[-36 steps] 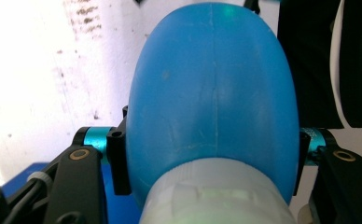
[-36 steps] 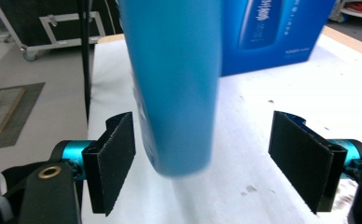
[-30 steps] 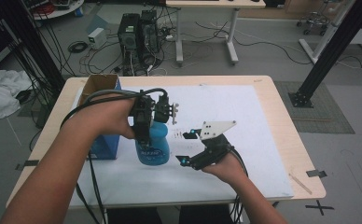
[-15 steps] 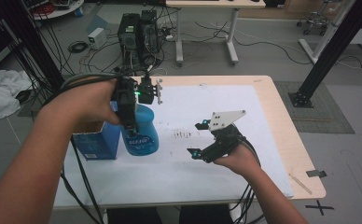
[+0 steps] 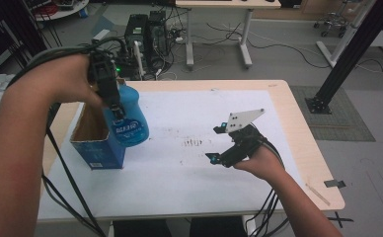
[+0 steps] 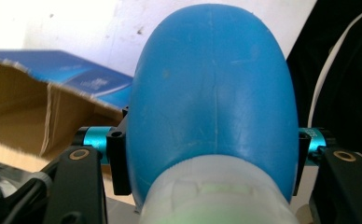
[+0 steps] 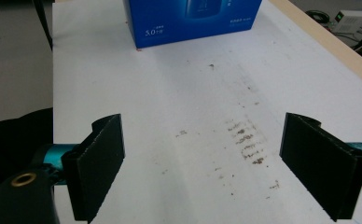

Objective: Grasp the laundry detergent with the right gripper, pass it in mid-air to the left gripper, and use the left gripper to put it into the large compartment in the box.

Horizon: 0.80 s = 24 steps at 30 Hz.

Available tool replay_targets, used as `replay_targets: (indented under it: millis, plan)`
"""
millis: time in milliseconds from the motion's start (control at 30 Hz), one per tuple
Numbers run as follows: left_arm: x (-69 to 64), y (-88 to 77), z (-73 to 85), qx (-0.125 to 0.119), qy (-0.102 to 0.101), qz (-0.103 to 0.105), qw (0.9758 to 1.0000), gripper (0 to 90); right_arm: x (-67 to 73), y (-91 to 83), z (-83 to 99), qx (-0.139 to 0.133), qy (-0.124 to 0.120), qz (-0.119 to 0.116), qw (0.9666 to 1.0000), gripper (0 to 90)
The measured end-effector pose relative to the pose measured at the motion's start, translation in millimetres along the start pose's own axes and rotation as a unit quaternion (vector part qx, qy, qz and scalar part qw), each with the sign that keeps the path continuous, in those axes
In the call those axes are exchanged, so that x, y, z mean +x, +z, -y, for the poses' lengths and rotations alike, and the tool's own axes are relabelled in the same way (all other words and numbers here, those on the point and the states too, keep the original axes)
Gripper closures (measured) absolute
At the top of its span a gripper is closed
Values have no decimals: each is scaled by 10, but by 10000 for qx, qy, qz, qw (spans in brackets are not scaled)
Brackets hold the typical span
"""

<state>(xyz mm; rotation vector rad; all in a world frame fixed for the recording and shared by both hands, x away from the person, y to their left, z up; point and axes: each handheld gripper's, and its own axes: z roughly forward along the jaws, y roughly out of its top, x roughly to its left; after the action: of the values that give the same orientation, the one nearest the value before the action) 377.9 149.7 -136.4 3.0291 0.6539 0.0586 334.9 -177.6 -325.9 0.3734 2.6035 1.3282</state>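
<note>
- The left gripper (image 5: 111,101) is clamped on a blue bottle (image 5: 129,118), with its jaws pressed against either side of the body just above the white cap (image 6: 216,196).
- The bottle hangs in the air, tilted, beside and partly over the open top of a blue cardboard box (image 5: 98,143) at the left of the table (image 5: 298,123).
- The right gripper (image 5: 229,150) hovers over the white sheet (image 5: 189,113) with its jaws spread wide and nothing between them, well apart from the box.
- Risk: the bottle is smooth and rounded, so it could slide or twist in the jaws, most likely if the hand tips it further.
- Risk: its lower edge looks close to the box rim; lowered off-centre, it could catch a flap (image 6: 62,74) and push or tip the box.
- White lettering runs across the bottle in the high view, but it is too blurred to read with confidence.
- In the right gripper view the box face reads "5.0" followed by small characters I cannot make out.
- Dark smudges (image 7: 247,140) mark the sheet between the right jaws.
</note>
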Motion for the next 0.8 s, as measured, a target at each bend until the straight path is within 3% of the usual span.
replay_targets:
  millis: [100, 133, 267, 333, 400, 433, 533, 600, 633, 700, 767, 800]
  plan:
    - [48, -25, 44, -37, -110, -3, 9999, 386, -5, 2, 6, 17, 11, 3, 10000, 131]
    - [175, -92, 149, -99, -339, -2, 9994, 386, -22, 4, 24, 56, 36, 7, 10000, 128]
    - [242, -135, 215, -154, -526, 4, 9985, 386, -30, 5, 35, 83, 54, 5, 10000, 128]
    - [355, -201, 339, -211, -785, -14, 9967, 386, -43, 22, 56, 143, 105, 6, 9998, 128]
    - [355, -201, 339, -211, -785, -14, 9967, 386, -46, 28, 59, 157, 100, -2, 9998, 128]
    - [439, -215, 427, -164, -984, -41, 9950, 386, -52, 41, 63, 173, 105, -13, 9998, 128]
    - [522, -194, 505, -79, -1223, -98, 9924, 386, -61, 67, 62, 208, 117, -24, 9997, 128]
    - [522, -194, 505, -79, -1223, -98, 9924, 386, -62, 78, 61, 211, 110, -21, 9997, 128]
    - [574, -163, 554, -36, -1392, -155, 9901, 386, -62, 78, 61, 211, 110, -21, 9997, 128]
    - [598, -149, 575, -18, -1465, -175, 9891, 385, -60, 97, 56, 227, 85, -26, 9997, 128]
    - [683, -90, 646, -22, -1761, -224, 9841, 385, -55, 121, 50, 244, 72, -40, 9997, 128]
    - [683, -90, 646, -22, -1761, -224, 9841, 386, -53, 136, 48, 275, 63, -49, 9996, 128]
